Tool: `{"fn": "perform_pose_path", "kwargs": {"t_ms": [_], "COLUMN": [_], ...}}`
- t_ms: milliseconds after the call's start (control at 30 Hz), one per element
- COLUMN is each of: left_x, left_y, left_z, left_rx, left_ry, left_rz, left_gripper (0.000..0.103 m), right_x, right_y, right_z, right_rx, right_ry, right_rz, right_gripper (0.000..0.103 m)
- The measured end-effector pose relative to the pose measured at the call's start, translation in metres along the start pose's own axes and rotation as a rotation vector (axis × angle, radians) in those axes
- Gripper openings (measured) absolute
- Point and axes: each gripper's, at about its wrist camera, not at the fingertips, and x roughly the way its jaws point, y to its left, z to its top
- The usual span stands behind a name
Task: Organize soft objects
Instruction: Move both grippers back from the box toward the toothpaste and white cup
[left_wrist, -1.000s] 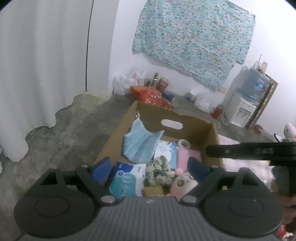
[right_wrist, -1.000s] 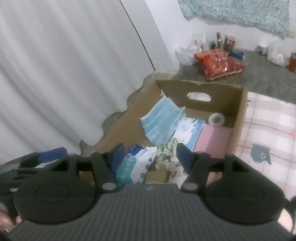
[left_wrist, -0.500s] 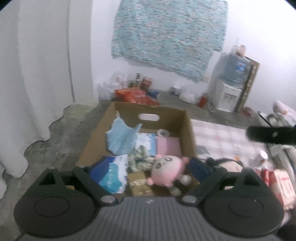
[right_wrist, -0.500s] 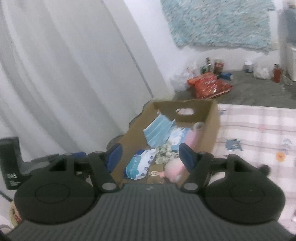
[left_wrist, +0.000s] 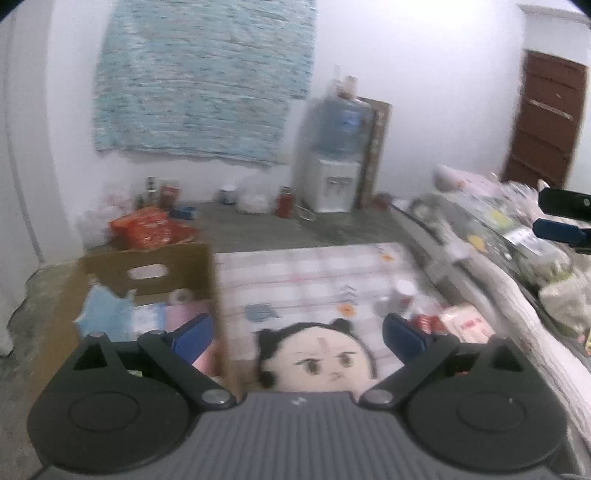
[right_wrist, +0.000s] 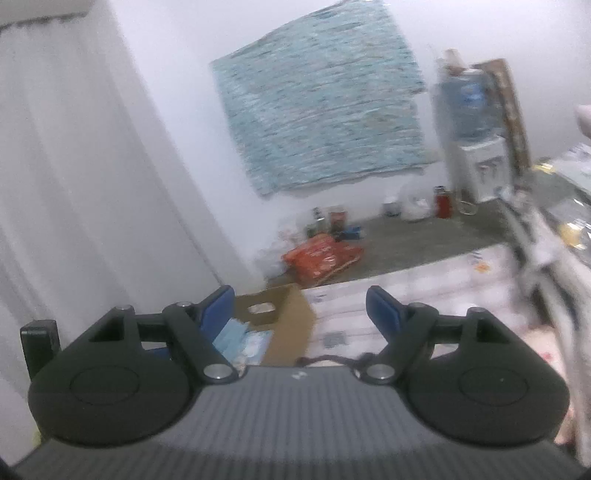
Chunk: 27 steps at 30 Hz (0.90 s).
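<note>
A cardboard box (left_wrist: 207, 266) stands on the floor at the left, holding a blue mask pack (left_wrist: 99, 314), a pink item and a tape roll. It also shows in the right wrist view (right_wrist: 291, 314). A black-haired plush doll (left_wrist: 317, 362) lies on the checked mat (left_wrist: 314, 269), just right of the box. My left gripper (left_wrist: 297, 334) is open and empty above the doll. My right gripper (right_wrist: 299, 310) is open and empty, raised high; it also shows at the right edge of the left wrist view (left_wrist: 565, 221).
A water dispenser (left_wrist: 332, 162) stands against the far wall, with orange bags (left_wrist: 147, 229) and bottles on the concrete floor. A cluttered mattress edge (left_wrist: 498, 258) runs along the right. Small packets (left_wrist: 465, 325) lie on the mat. A white curtain (right_wrist: 74, 184) hangs at the left.
Both grippers have swung right and lifted away from the box. The left one now looks over the mat and the black-haired doll; the pink plush is out of view.
</note>
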Motion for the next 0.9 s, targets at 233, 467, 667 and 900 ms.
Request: {"fn": "perform_pose_path", "kwargs": {"t_ms": [233,467,667,900], "left_x": [0.061,0.148,0.219,0.286], "left_y": [-0.072,-0.149,-0.197,-0.245], "left_z": [-0.001,-0.013,-0.026,-0.051], "left_rx": [0.120,0.186,0.218,0.311], "left_ry": [0.103,0.237,0.334,0.438], "left_rz": [-0.124,-0.221,-0.257,-0.223], "left_gripper": [0.099,0.093,0.077,0.063], "right_x": [0.006,0.045,0.059,0.064], "right_y": [-0.088,-0.159,-0.212,-0.258], "right_z": [-0.024,-0.049,-0.060,-0.079], "right_rx": [0.132,0.239,0.327,0.388], "right_ry": [0.021,0.022,-0.016,-0.035], "right_rz": [-0.056,-0.045,-0.040,-0.056], "right_gripper": [0.079,0.073,0.071,0.071]}}
